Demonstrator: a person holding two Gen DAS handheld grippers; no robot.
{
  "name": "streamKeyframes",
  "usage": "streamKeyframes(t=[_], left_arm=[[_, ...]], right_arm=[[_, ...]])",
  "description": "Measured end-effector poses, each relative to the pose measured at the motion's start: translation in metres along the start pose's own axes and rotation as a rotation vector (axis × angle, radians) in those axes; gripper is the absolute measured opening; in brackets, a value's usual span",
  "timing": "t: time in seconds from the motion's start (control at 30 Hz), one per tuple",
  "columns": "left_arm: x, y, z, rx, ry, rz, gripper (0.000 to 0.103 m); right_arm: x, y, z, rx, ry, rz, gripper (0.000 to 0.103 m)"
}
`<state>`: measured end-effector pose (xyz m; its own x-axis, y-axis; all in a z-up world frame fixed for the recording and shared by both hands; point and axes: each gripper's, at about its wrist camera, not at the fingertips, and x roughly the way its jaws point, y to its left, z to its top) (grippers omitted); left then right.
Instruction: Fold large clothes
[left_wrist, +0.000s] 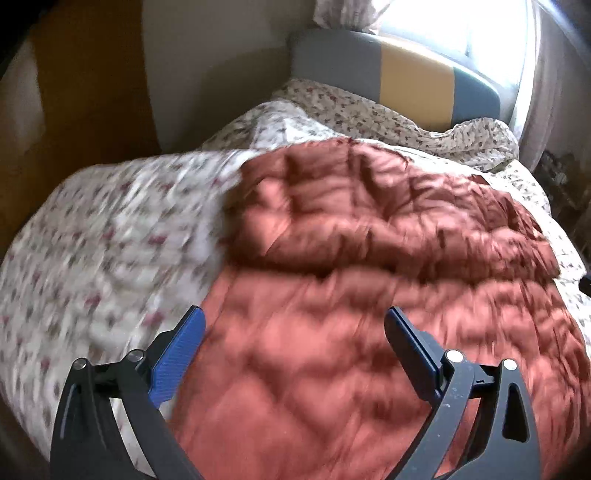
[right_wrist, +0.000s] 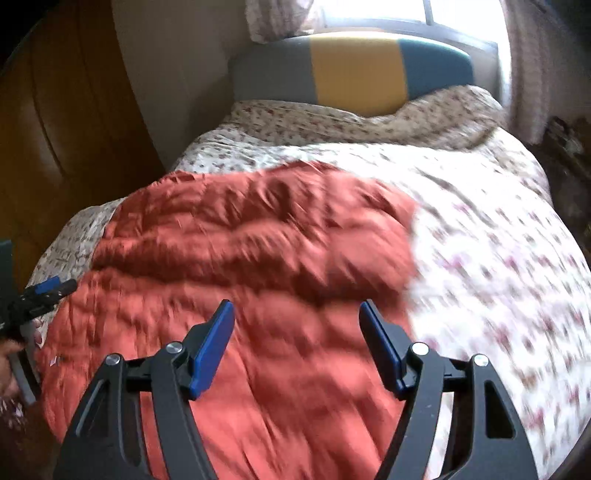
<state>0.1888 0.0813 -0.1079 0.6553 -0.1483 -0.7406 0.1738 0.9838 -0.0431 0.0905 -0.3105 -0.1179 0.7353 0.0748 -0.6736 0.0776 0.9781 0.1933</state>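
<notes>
Across the middle of the bed (right_wrist: 498, 236), on its flowered cover, lies one puffy quilted rust-red coat (right_wrist: 258, 266), its upper part folded over, while two blue-padded tools, left (left_wrist: 293, 325) and right (right_wrist: 297, 317), hover released above it.

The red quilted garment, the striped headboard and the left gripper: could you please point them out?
red quilted garment (right_wrist: 236, 251): right wrist view, its folded upper layer.
striped headboard (right_wrist: 354, 70): right wrist view, its yellow middle panel.
left gripper (left_wrist: 293, 336): left wrist view, midway between its fingertips.
</notes>
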Motion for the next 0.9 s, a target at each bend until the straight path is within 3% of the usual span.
streamKeyframes(t=[0.27,0.37,0.5,0.7,0.8,0.9], left_arm=[[-0.051,0.036,-0.083,-0.082,-0.008,-0.001,0.097],[-0.064,0.04,-0.11,-0.073,-0.011,-0.014,0.085],[-0.074,0.042,-0.133,-0.063,-0.022,-0.016,0.074],[-0.083,0.044,-0.161,-0.104,-0.028,-0.037,0.074],[-0.082,0.04,-0.165,-0.092,-0.029,-0.042,0.074],[-0.08,0.038,-0.167,-0.09,-0.019,-0.054,0.065]], right_arm=[[-0.076,-0.045,-0.085,0.104,0.006,-0.025,0.067],[-0.091,-0.048,-0.11,0.119,0.022,-0.029,0.065],[-0.097,-0.044,-0.138,0.123,0.066,0.003,0.061],[-0.091,-0.031,-0.17,0.087,0.126,0.031,0.056],[-0.082,-0.031,-0.176,0.111,0.137,0.048,0.049],[-0.078,-0.031,-0.179,0.119,0.134,0.061,0.04]])
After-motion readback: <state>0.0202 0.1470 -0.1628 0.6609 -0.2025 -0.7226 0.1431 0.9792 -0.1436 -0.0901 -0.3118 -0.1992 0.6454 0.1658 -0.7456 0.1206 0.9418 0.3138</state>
